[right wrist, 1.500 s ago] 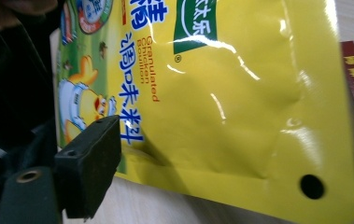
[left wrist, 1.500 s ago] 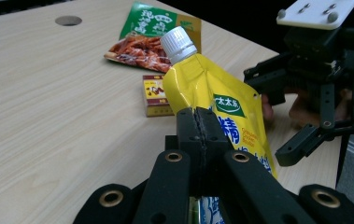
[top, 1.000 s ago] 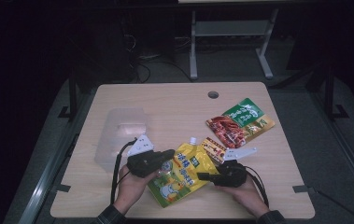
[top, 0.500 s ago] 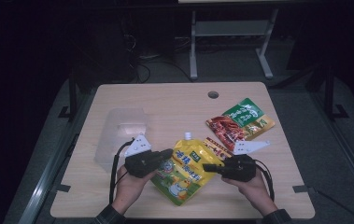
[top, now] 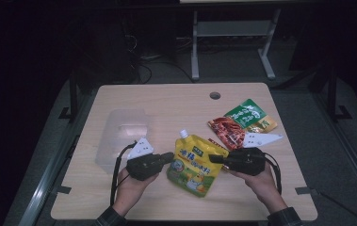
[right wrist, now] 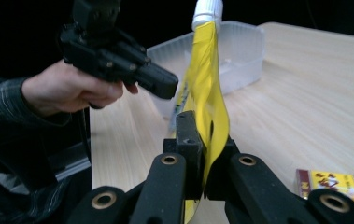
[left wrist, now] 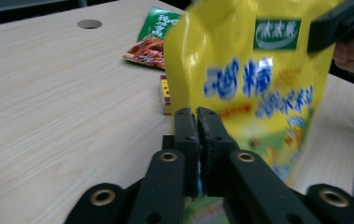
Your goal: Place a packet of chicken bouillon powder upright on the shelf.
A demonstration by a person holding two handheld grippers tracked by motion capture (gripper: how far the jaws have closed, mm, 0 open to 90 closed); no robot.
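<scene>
I have the yellow spouted pouch (top: pixel 194 162) pinched from both sides: my left gripper (top: pixel 167 158) is clamped on its edge at nine o'clock, and my right gripper (top: pixel 214 159) is clamped on the opposite edge at three o'clock, so the pouch hangs between them just above the table (top: pixel 166 103), its white cap pointing toward twelve o'clock. In the left gripper view my jaws meet tight on the pouch's lower edge (left wrist: pixel 240 88), and in the right gripper view the yellow film (right wrist: pixel 207 88) runs straight between my jaws. As I judge it, the pick-up is done and the carry is what remains; the likeliest goal is the clear plastic bin (top: pixel 122 134) at about ten o'clock from the pouch, which holds nothing I can make out. Counting: one yellow pouch, one clear bin, one red-and-green snack bag (top: pixel 242 122) at two o'clock, one small flat red-and-yellow packet (right wrist: pixel 336 184) lying beside it, and two grippers.
</scene>
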